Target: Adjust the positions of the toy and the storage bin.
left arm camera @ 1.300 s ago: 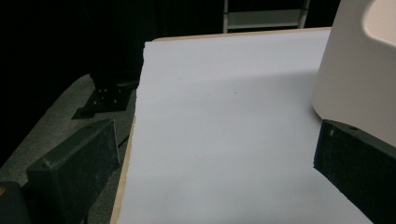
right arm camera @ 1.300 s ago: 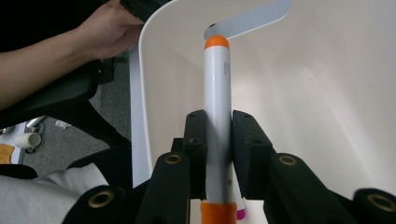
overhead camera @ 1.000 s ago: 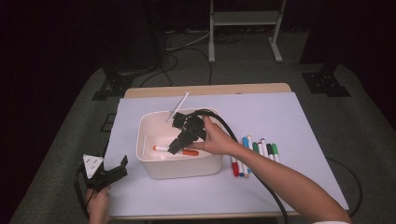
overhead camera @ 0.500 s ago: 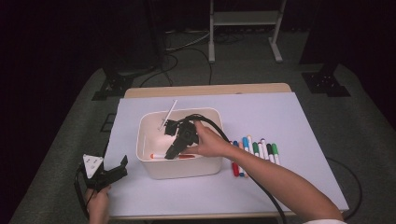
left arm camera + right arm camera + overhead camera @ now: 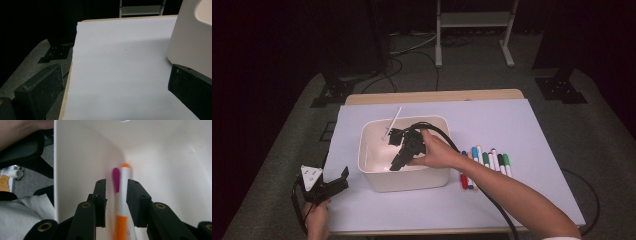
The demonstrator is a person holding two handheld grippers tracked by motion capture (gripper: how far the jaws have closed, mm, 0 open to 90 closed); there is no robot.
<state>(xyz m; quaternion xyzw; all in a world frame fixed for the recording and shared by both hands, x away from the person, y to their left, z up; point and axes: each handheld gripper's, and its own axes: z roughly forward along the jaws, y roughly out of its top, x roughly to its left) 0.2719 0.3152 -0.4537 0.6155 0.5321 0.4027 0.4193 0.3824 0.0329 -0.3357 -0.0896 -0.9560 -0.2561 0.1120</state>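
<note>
I see a wooden table [image 5: 432, 96] under a white sheet [image 5: 537, 130]. On it: a white bin [image 5: 404, 179] centre, markers [image 5: 484, 162] just right.

In the right gripper view the orange marker [image 5: 123, 202] between the jaws is blurred and runs off the bottom edge, and the pink-capped marker [image 5: 115, 180] beside it is partly hidden. In the high view the right gripper [image 5: 398, 161] hides the tub's [image 5: 404, 180] floor. The left gripper view cuts the tub off at the right edge.
</note>
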